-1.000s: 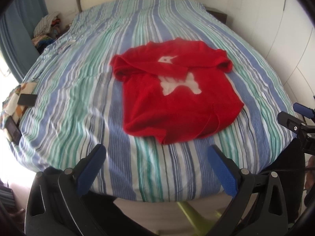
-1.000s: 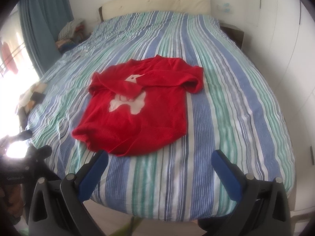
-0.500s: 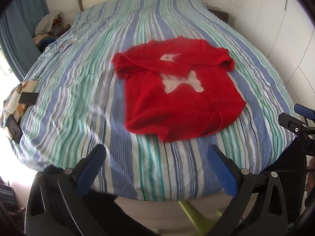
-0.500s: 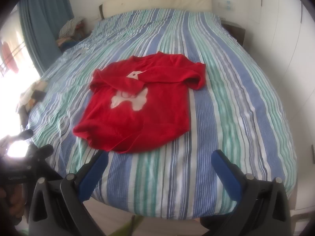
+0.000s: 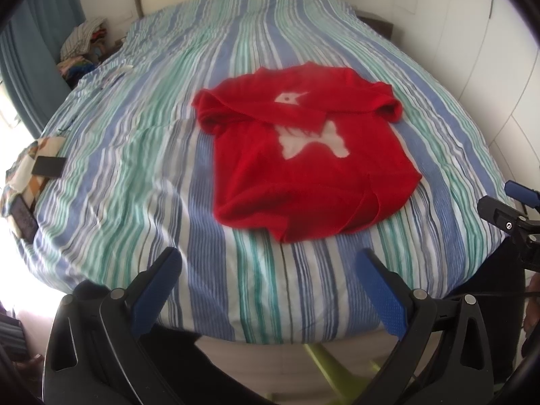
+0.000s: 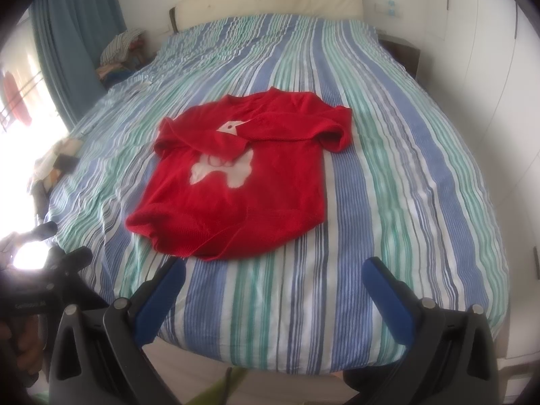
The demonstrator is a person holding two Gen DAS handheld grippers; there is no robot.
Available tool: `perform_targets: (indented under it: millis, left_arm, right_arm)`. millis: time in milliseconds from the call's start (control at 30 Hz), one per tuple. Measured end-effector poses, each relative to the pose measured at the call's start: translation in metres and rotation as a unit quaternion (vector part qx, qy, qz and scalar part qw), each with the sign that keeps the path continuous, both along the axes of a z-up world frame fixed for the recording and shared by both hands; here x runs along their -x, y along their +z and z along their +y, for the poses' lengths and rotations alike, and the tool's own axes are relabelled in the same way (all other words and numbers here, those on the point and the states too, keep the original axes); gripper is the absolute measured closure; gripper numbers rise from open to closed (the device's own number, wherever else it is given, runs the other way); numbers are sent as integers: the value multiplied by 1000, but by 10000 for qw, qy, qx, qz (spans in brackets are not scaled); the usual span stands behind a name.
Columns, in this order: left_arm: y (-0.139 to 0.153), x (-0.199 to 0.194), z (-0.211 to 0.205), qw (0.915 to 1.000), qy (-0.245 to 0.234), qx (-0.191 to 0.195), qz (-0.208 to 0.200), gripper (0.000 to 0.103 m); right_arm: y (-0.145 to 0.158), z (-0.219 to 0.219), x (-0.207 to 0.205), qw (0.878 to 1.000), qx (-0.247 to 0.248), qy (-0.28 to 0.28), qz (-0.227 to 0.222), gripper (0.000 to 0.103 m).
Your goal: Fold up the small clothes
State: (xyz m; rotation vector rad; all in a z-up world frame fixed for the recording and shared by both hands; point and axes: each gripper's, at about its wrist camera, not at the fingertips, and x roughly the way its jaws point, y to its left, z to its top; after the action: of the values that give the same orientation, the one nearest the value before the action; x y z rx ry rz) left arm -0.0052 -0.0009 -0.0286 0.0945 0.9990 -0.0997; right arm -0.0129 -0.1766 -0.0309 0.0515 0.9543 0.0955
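Both grippers edged nearer the red sweater (image 5: 310, 165); bedspread (image 5: 135, 168) around it bare.

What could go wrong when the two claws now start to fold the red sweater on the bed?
1. The red sweater has both sleeves crossed over its chest; a pinch there may catch several layers.
2. Its hem is bunched and curled near the foot of the striped bed cover, so a claw may grab the cover too.
3. Both the left claw and the right claw are open and short of the garment, so the fold may start uneven.
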Motion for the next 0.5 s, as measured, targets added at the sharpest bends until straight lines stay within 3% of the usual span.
perform_targets:
  millis: [367, 500]
  left_arm:
    - [-2, 1, 6, 10000, 37, 5, 29, 0]
    - [-10, -8, 29, 9991, 318, 193, 199, 0]
  right_arm:
    - [-1, 2, 2, 10000, 6, 11, -13, 0]
    - [-2, 2, 1, 10000, 7, 11, 16, 0]
